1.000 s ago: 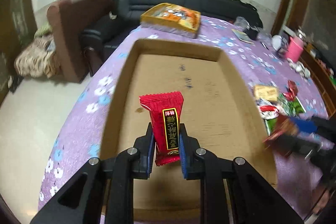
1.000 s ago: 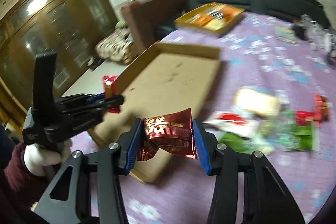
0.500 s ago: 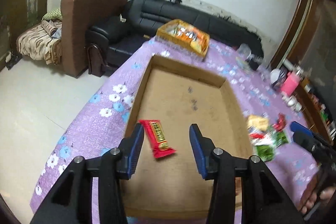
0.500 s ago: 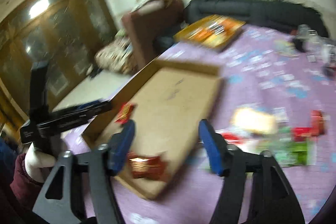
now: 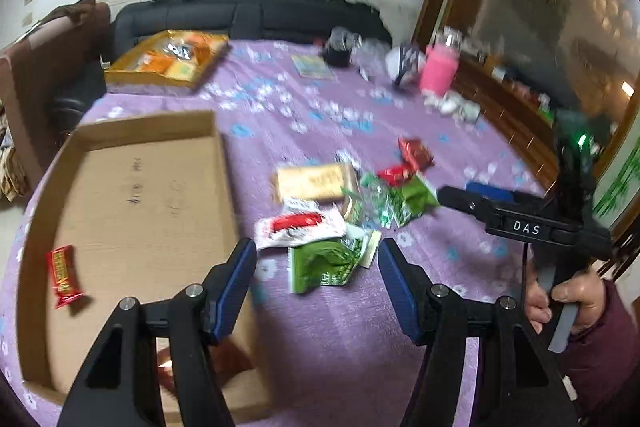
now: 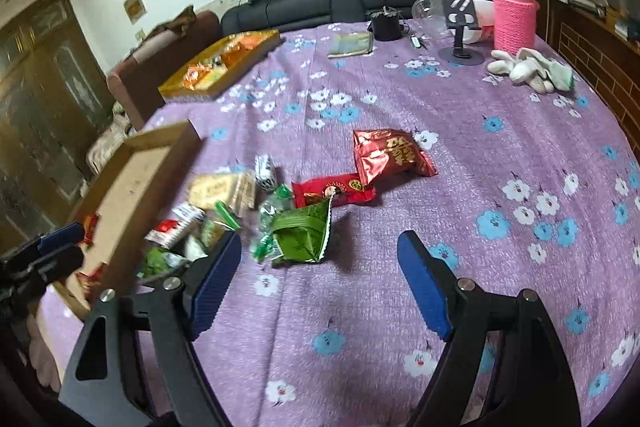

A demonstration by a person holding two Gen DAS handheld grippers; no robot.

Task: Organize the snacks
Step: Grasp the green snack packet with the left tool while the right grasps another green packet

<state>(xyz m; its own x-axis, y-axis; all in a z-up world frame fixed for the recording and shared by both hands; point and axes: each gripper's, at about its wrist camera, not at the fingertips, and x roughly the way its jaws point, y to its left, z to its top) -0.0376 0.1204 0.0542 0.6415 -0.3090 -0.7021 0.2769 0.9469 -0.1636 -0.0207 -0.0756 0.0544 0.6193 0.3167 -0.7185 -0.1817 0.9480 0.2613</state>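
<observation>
A shallow cardboard tray (image 5: 224, 163) lies on the purple flowered cloth and holds a red bar (image 5: 64, 277) near its left wall. It also shows in the right wrist view (image 6: 132, 171). A pile of loose snacks lies right of the tray: a green packet (image 5: 324, 265), a white-and-red packet (image 5: 300, 225), a tan biscuit pack (image 5: 316, 181). In the right wrist view a green packet (image 6: 304, 235), a red bar (image 6: 332, 189) and a red foil bag (image 6: 390, 153) lie ahead. My left gripper (image 5: 314, 279) is open, above the green packet. My right gripper (image 6: 320, 267) is open and empty.
A yellow tray of snacks (image 6: 224, 61) sits at the far left of the table. A pink knitted bottle (image 6: 514, 11), a phone stand (image 6: 460, 23), a black cup (image 6: 386, 23) and white gloves (image 6: 528, 69) stand at the far end. A black sofa (image 5: 248, 17) lies beyond.
Both grippers opened and dropped their red snacks into the cardboard tray, then swung right toward the loose snack pile on the cloth.
</observation>
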